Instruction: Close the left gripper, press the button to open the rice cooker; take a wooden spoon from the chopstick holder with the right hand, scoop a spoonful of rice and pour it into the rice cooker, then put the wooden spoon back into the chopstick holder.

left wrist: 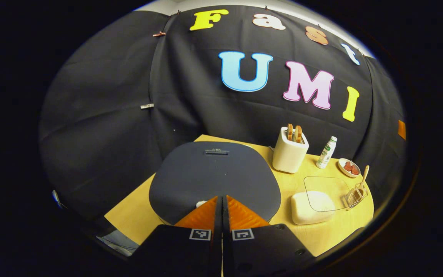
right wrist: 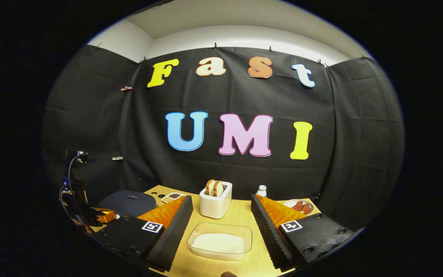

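In the left gripper view, our left gripper has its jaws clenched together with nothing between them, the tips poised over the front edge of the cooker. The cooker's dark lid is down. A small pale part of it peeks out just left of our fingertips; we cannot tell whether the tips touch it. The cooker sits at the near left of the desk. To its right lies a clear tub of rice, and just beyond that a wire holder with the wooden spoon standing tilted in it. Behind the tub stand a toaster with bread in its slots, a bottle and a small plate of reddish food.

In the right gripper view, our right gripper hovers with its jaws released and wide apart, gripping nothing. The tub of rice lies on the desk between the two fingers, nearer to us than the toaster. The bottle's top shows just behind the right finger, with the plate to its right. At far left we see the cooker, lid shut, and the left gripper at its near edge with cables rising behind it. A small dish of dark bits sits just behind the cooker.
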